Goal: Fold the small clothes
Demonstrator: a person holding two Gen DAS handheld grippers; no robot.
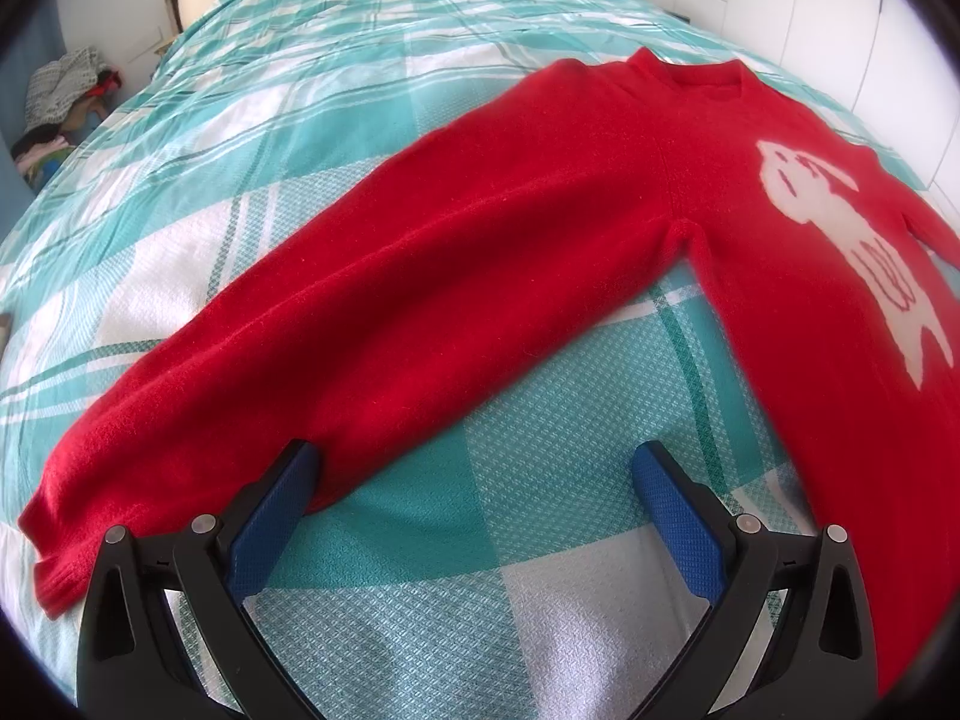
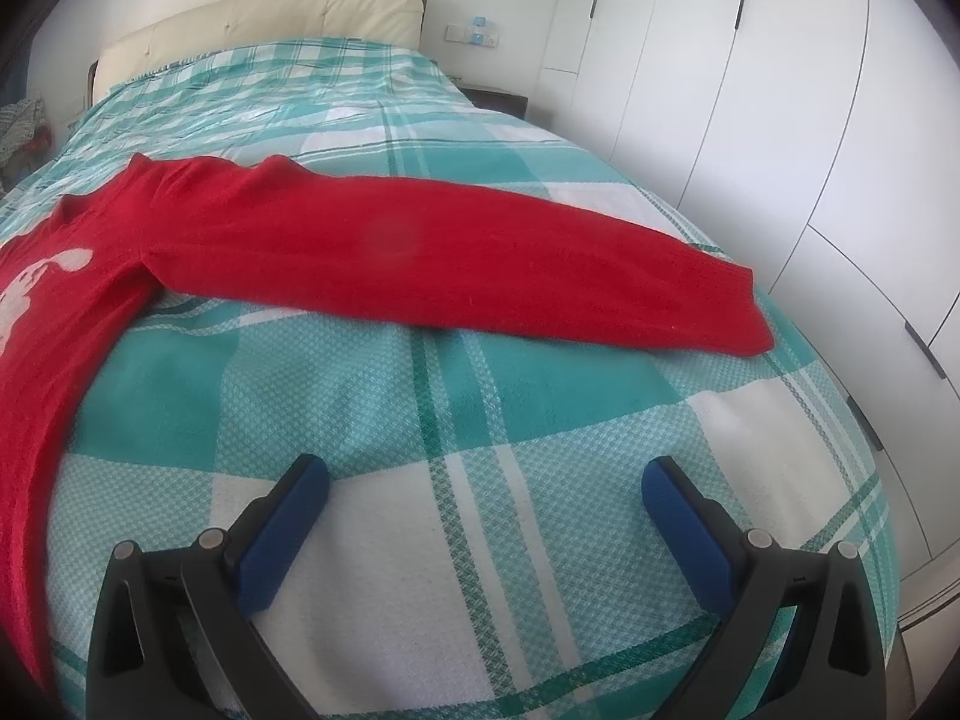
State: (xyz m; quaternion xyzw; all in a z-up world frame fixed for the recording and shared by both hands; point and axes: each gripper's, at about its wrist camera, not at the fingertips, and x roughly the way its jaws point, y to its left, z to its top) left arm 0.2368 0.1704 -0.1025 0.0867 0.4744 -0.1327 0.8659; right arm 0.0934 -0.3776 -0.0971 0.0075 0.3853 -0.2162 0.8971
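A small red sweater (image 1: 540, 228) with a white animal figure (image 1: 840, 228) on its chest lies flat, front up, on the bed. In the left wrist view one sleeve (image 1: 270, 372) stretches toward the lower left. My left gripper (image 1: 474, 468) is open just in front of that sleeve; its left fingertip (image 1: 294, 474) overlaps the sleeve's lower edge. In the right wrist view the other sleeve (image 2: 480, 264) runs out to the right, its cuff (image 2: 738, 312) near the bed's edge. My right gripper (image 2: 486, 480) stands open over bare bedspread, well short of that sleeve.
The bed carries a teal and white checked bedspread (image 2: 480, 408) with a cream headboard (image 2: 258, 24) at the far end. White wardrobe doors (image 2: 780, 120) stand along the right side. A pile of clothes (image 1: 60, 96) sits beside the bed at the far left.
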